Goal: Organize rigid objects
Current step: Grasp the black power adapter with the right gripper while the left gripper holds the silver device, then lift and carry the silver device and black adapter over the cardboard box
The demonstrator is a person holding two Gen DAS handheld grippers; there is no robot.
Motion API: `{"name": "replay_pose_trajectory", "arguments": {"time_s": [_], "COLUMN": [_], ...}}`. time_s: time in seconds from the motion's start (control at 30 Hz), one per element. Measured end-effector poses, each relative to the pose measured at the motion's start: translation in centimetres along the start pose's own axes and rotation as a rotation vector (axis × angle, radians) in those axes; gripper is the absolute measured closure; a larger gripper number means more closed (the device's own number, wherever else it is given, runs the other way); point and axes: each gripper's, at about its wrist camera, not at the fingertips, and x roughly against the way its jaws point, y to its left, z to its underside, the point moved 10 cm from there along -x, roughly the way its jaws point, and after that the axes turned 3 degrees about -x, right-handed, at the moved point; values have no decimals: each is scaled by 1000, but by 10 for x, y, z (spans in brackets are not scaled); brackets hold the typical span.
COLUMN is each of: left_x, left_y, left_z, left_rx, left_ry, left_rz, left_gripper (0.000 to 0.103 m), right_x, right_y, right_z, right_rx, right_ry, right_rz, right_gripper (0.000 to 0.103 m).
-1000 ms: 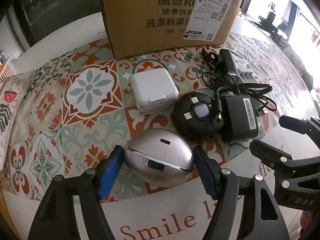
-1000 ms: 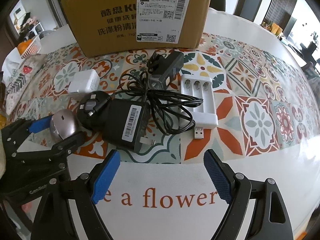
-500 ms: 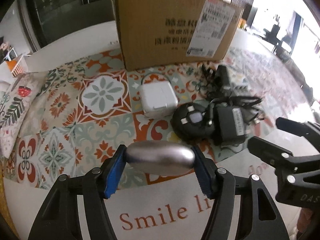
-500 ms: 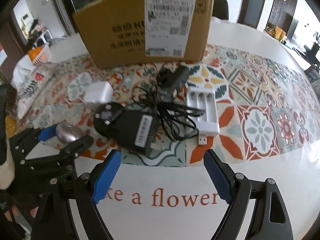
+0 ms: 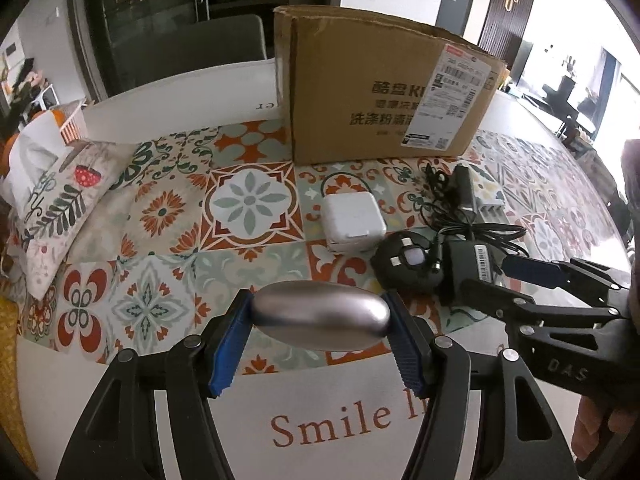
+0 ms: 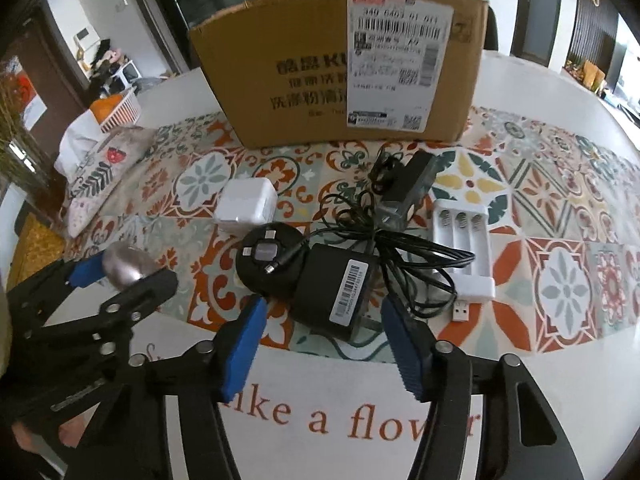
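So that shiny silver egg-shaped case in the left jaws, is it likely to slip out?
Possibly. The silver case looks smooth, glossy and rounded, so the left gripper touches only its curved ends; it could squirt free if squeezed unevenly. It seems a rigid shell, unlikely to flex. Set down on the tablecloth, its rounded shape might rock or roll.

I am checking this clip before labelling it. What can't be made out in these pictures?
- Cardboard box: inside hidden by its walls, both views.
- Shipping label: small print blurred, right view.
- Silver case: ends covered by the left gripper fingers.
- Black adapter: underside unseen.
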Motion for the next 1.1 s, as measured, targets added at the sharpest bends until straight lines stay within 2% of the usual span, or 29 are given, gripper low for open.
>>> {"name": "replay_pose_trajectory", "arguments": {"time_s": [0.17, 0.73, 1.1], "left_x": [-7, -14, -7], "left_y": [4, 7, -3], "left_z": [5, 3, 1], "left_rx": [34, 41, 23], "left_ry": [19, 32, 24], "left_rz": [33, 21, 24], "left_gripper": [39, 39, 39], "right_x": [-12, -38, -25], "right_y": [0, -6, -9], "right_z": [-1, 2, 5], "right_rx": [22, -10, -31], "right_ry": [26, 95, 57], "right_rz": [20, 18, 4], "right_gripper": [48, 48, 48]}}
